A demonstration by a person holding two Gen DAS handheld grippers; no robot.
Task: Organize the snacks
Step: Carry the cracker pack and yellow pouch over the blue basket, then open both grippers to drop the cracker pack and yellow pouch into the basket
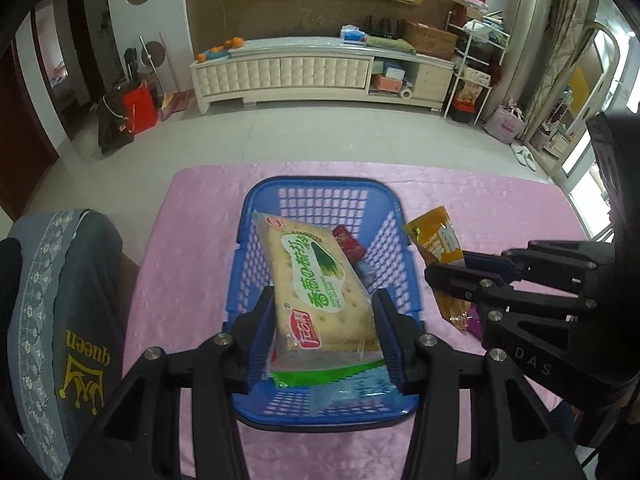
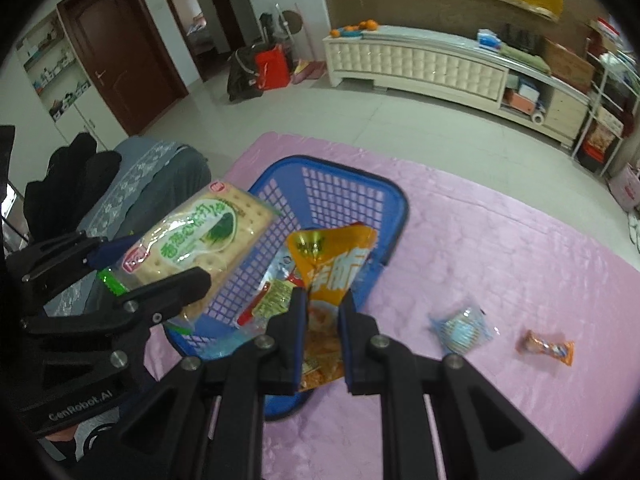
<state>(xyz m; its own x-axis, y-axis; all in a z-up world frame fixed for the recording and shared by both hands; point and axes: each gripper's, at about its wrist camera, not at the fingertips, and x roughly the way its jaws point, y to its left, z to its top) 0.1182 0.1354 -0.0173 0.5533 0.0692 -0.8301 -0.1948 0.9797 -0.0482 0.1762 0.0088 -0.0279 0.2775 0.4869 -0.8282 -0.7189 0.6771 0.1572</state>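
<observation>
**Dropping two snacks into the basket at once**

Hovering over the blue basket [image 1: 256, 204], the cracker pack [image 1: 320, 280] sits clamped in the left gripper [image 1: 324, 340], jaws part open around its width. The orange snack bag [image 2: 332, 256] hangs pinched in the right gripper [image 2: 322, 340], jaws nearly closed on the thin wrapper, just right of the basket rim. Looks like both are lined up to drop. Two small wrapped snacks [image 2: 460, 326] lie on the pink tablecloth [image 2: 500, 240] further right.
</observation>
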